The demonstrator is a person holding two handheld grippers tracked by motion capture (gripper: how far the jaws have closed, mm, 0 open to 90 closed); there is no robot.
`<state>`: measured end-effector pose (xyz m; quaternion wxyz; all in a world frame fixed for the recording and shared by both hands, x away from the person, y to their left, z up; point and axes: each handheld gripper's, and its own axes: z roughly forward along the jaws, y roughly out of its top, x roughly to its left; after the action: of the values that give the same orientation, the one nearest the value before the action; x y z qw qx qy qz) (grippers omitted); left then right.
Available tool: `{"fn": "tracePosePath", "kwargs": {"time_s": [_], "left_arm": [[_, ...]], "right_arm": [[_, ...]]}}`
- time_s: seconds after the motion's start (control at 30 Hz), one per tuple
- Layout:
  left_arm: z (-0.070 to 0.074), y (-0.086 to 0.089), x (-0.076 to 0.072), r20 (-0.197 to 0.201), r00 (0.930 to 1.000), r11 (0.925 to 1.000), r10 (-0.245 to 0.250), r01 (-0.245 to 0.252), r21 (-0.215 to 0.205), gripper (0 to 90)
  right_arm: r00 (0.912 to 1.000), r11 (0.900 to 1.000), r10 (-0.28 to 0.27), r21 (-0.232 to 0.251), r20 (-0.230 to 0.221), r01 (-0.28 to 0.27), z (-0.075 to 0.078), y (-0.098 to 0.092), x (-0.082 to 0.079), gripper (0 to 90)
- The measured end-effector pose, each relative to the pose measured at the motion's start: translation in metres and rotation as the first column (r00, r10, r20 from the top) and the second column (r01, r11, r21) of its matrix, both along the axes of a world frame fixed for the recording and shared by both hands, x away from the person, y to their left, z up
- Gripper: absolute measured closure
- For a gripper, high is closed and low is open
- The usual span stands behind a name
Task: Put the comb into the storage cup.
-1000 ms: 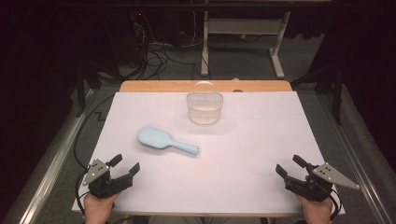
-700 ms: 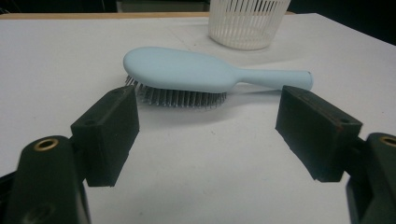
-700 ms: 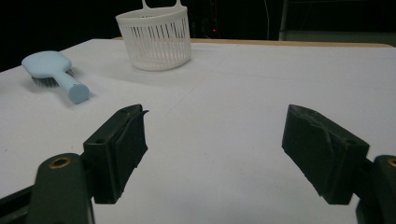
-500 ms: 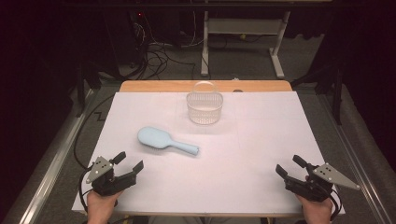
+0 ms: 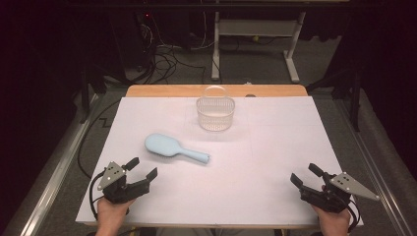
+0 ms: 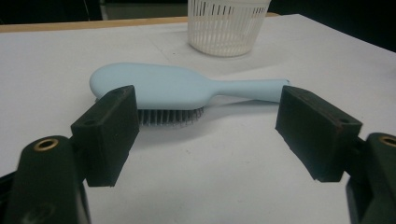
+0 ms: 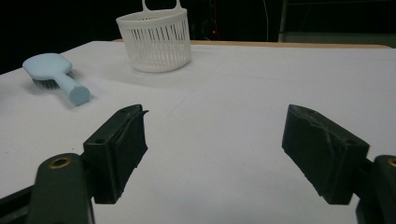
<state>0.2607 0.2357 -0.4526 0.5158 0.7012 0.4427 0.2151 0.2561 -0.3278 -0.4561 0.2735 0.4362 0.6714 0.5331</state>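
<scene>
A light blue hairbrush [image 5: 174,149] lies bristles down on the white table cover [image 5: 255,162], left of centre, handle pointing right. Behind it stands a white slatted basket [image 5: 215,113] with an upright handle. My left gripper [image 5: 141,167] rests near the front left edge, open and empty, aimed at the hairbrush [image 6: 177,88] a short way ahead. At the front right my right gripper [image 5: 306,175] is open with nothing between its jaws. From there the hairbrush [image 7: 56,74] lies far left and the basket [image 7: 156,39] farther back.
A bare wooden strip [image 5: 162,91] of the table shows along the far edge. Beyond it are a dark floor, loose cables [image 5: 167,61] and the white legs of a desk [image 5: 253,44]. A metal rail [image 5: 59,167] runs along the table's left side.
My left gripper has edged a little to the right, toward the hairbrush. The right gripper, brush and basket have stayed put.
</scene>
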Motion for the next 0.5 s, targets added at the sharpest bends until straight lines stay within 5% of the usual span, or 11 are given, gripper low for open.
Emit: {"fn": "tracePosePath", "kwargs": {"time_s": [0.5], "left_arm": [[0.004, -0.020, 0.010, 0.004, 0.9987, 0.9987, -0.051, 0.051, 0.005, 20.9]], "right_arm": [[1.0000, 1.000, 0.006, 0.001, 0.004, -0.006, 0.000, 0.000, 0.000, 22.2]]}}
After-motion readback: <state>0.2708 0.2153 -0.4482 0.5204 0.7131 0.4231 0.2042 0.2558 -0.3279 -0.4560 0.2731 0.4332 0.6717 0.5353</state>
